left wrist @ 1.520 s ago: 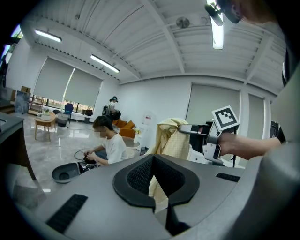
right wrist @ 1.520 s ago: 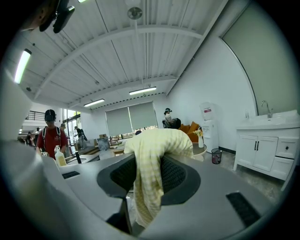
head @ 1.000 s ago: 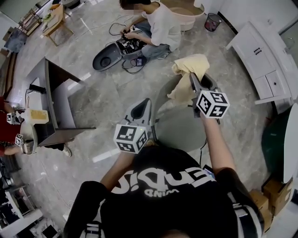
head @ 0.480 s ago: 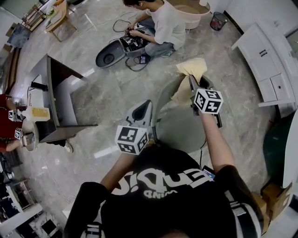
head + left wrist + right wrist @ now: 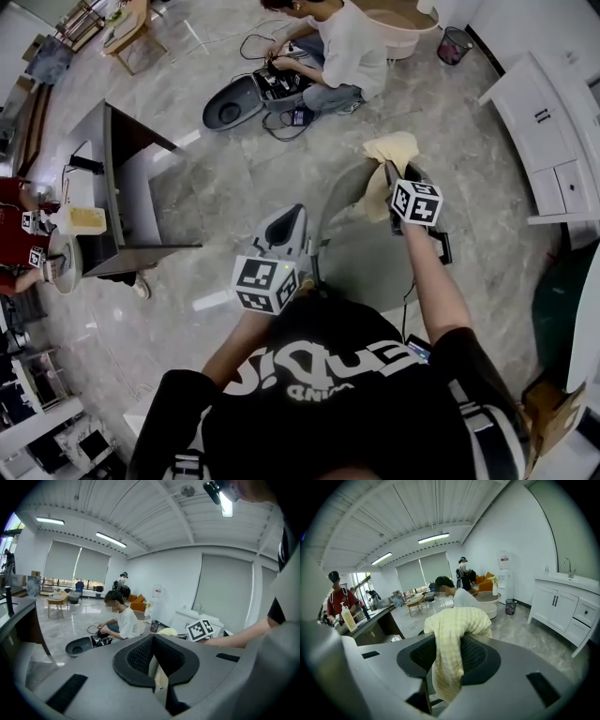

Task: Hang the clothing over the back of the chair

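A pale yellow checked piece of clothing (image 5: 395,150) (image 5: 457,620) hangs bunched from my right gripper (image 5: 386,171) (image 5: 449,644), which is shut on it. The cloth droops over the upper rim of the grey chair's back (image 5: 336,195), and the chair's seat (image 5: 367,255) lies below my right arm. In the left gripper view the clothing (image 5: 168,631) shows just beyond the jaws. My left gripper (image 5: 292,214) (image 5: 152,637) hovers at the chair's left side, its tips together with nothing held.
A person (image 5: 342,56) sits on the floor beyond the chair beside an open dark case (image 5: 232,105) and cables. A dark desk (image 5: 122,192) stands at left, a white cabinet (image 5: 553,122) at right, a waste bin (image 5: 455,44) at the back.
My right gripper has come down with the yellow clothing, closer to the chair's back. The left gripper has stayed about where it was.
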Demonstrator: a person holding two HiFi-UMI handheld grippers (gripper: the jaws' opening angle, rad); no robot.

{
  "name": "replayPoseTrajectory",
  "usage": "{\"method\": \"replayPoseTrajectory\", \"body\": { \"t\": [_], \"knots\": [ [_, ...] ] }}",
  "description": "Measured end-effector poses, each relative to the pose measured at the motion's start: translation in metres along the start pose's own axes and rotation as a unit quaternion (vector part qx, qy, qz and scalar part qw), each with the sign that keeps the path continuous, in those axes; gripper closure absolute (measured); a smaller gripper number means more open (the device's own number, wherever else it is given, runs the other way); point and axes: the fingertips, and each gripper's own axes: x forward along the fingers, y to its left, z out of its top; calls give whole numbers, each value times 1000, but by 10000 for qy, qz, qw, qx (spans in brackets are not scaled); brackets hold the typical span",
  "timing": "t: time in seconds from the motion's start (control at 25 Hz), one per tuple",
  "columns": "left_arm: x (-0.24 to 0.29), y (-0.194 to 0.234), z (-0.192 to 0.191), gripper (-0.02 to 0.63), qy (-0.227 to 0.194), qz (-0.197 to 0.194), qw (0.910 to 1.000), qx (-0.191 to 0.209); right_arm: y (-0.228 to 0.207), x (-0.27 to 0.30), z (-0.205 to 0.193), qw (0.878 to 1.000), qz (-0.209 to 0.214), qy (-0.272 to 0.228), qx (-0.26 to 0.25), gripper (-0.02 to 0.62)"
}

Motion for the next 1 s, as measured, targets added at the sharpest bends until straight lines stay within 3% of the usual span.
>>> {"method": "replayPoseTrajectory", "body": {
  "t": [0.48, 1.0],
  "knots": [
    [-11, 5, -2, 591, 35, 142, 9999, 0, -17, 16, -42, 9985, -245, 309, 383, 453],
    [-15, -4, -2, 591, -45, -30, 10000, -4, -9, -7, -73, 9967, -370, 671, 275, 402]
  ]
}}
